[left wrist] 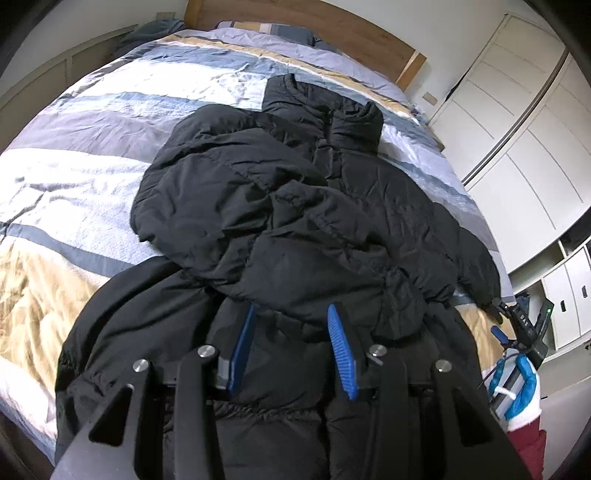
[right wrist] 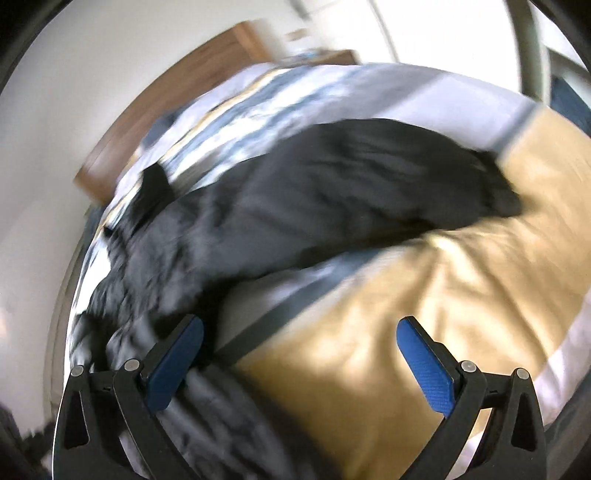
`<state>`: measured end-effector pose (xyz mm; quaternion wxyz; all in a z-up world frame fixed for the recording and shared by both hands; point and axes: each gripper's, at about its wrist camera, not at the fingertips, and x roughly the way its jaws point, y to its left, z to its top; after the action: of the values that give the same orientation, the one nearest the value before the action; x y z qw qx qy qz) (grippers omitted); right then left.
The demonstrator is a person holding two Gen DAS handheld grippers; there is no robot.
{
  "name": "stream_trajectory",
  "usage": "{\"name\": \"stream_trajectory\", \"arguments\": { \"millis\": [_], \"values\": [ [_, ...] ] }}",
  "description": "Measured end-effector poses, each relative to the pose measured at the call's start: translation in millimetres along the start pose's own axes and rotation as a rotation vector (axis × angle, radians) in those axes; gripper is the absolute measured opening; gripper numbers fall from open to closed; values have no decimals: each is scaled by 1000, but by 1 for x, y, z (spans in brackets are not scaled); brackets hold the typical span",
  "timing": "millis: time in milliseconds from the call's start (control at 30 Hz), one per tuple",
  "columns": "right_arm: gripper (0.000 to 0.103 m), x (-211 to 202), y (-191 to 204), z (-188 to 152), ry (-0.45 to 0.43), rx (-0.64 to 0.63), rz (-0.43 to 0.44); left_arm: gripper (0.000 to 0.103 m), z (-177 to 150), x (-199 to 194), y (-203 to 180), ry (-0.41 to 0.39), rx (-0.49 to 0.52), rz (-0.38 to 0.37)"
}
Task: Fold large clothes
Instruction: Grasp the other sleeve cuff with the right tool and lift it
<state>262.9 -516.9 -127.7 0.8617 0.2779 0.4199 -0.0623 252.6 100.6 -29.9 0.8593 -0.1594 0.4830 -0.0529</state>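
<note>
A large black puffer jacket (left wrist: 295,221) lies on the striped bedspread (left wrist: 92,147), collar toward the headboard, with one sleeve folded across its front. My left gripper (left wrist: 291,314) is open just above the jacket's lower part, its blue pads apart and holding nothing. In the left wrist view my right gripper (left wrist: 517,325) is at the bed's right edge beside the other sleeve's cuff (left wrist: 484,291). In the blurred right wrist view, my right gripper (right wrist: 299,328) is wide open and empty over the tan part of the bedspread (right wrist: 406,295), with the jacket (right wrist: 314,192) ahead and to its left.
A wooden headboard (left wrist: 332,33) and pillows (left wrist: 273,29) are at the far end. White wardrobe doors (left wrist: 517,129) and drawers stand right of the bed. A low wall panel (left wrist: 55,77) runs along the left. A blue-and-white gloved hand (left wrist: 517,384) holds the right gripper.
</note>
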Motion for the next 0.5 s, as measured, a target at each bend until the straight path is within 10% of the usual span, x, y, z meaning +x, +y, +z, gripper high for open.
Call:
{"name": "stream_trajectory", "arguments": {
  "millis": [500],
  "values": [
    [103,49,-103,65,-18,317,27,43,-16,16,38,48,-130,93]
  ]
}}
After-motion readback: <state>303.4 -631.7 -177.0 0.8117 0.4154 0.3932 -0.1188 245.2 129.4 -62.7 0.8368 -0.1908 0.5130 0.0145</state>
